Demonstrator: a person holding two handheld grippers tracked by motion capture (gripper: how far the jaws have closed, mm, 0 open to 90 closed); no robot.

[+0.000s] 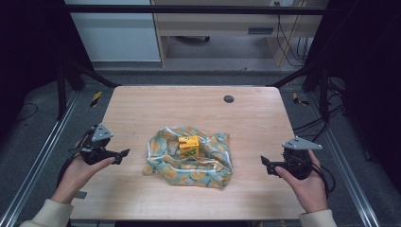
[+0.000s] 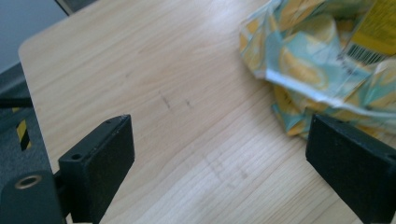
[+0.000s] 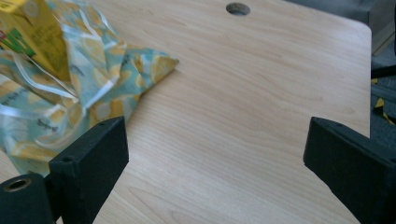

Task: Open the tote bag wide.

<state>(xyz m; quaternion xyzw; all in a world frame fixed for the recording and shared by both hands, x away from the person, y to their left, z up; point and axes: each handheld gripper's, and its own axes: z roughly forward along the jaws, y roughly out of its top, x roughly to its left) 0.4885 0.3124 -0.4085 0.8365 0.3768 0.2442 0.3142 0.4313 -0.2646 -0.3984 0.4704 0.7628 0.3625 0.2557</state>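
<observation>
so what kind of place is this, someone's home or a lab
Most likely a lab recording station: a bare wooden table inside a dark metal frame, loose cables behind, and hazard tape on the grey floor.

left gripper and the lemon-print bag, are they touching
Apart. The high view shows bare table between the left gripper and the lemon-print bag; in the left gripper view its open jaws hold nothing, the bag lying beyond them.

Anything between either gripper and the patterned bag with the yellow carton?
Nothing visible. The left gripper and right gripper sit at opposite sides of the bag, jaws open and pointing at it, with bare table in each gap. The yellow carton stands on the bag's middle. The small dark hole lies far behind.
</observation>
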